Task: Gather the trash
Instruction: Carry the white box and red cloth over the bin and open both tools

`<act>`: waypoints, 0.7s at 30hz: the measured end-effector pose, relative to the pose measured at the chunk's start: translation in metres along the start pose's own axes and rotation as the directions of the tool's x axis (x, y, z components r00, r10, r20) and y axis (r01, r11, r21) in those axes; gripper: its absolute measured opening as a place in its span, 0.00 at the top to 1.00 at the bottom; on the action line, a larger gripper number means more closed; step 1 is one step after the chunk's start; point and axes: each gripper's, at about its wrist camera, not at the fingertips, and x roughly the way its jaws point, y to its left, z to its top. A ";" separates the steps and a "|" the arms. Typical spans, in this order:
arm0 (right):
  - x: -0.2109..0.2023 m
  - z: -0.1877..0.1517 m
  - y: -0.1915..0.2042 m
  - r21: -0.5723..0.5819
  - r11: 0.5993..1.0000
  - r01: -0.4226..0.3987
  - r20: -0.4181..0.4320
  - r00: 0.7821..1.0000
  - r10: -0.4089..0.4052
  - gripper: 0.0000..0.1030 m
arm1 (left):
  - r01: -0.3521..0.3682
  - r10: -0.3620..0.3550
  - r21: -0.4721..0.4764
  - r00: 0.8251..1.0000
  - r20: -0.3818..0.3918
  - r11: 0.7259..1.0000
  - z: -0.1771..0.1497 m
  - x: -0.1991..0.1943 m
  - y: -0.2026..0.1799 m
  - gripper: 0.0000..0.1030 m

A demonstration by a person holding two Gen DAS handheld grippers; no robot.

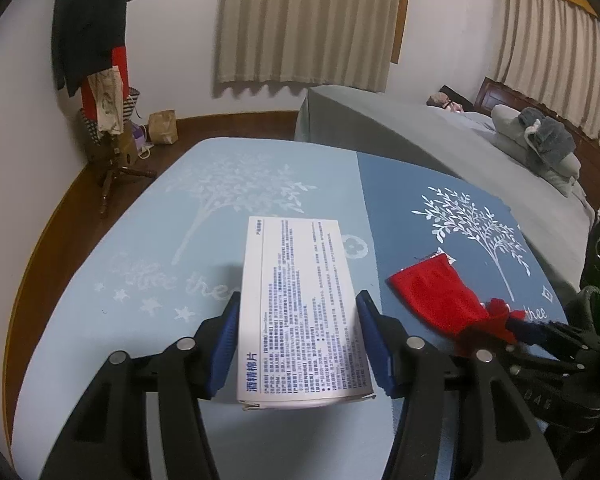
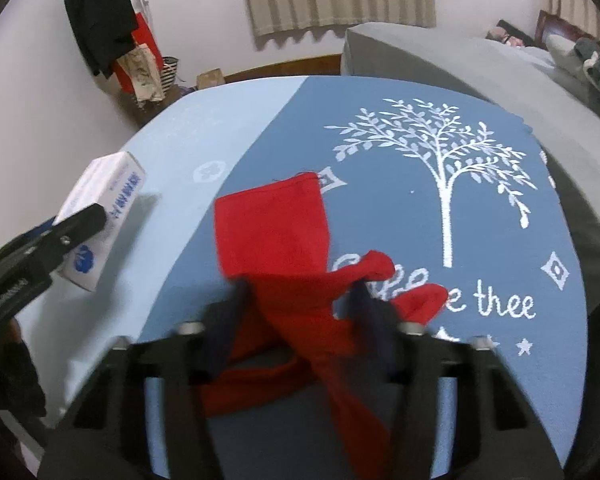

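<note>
left tongs (image 1: pixel 296 340) pinch the white box (image 1: pixel 300 304); right tongs (image 2: pixel 300 320) pinch the red cloth (image 2: pixel 276 236).

We read blue characters "酒精棉片" on the white box (image 1: pixel 300 312), along its near edge; the dense small print covering the rest of that face is too fine to read. On the dark blue half of the desk cloth (image 2: pixel 440 208), just below the white tree's trunk, white script ends in "thee"; its opening word is partly covered.

Both grippers' fingers (image 1: pixel 228 340) clamped.
</note>
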 end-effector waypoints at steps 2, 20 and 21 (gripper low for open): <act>0.000 0.000 -0.002 0.015 0.998 -0.061 -0.020 0.998 0.061 0.85 | 0.003 -0.003 0.001 1.000 -0.001 1.000 0.000 -0.001 -0.002 0.45; -0.107 0.007 -0.041 0.053 0.996 -0.071 0.168 0.984 0.061 0.87 | 0.084 -0.087 0.065 0.995 0.041 0.994 0.016 -0.029 -0.062 0.45; -0.113 0.007 -0.044 0.054 0.996 -0.064 0.179 0.982 0.053 0.87 | 0.087 -0.090 0.071 0.995 0.043 0.994 0.017 -0.031 -0.066 0.45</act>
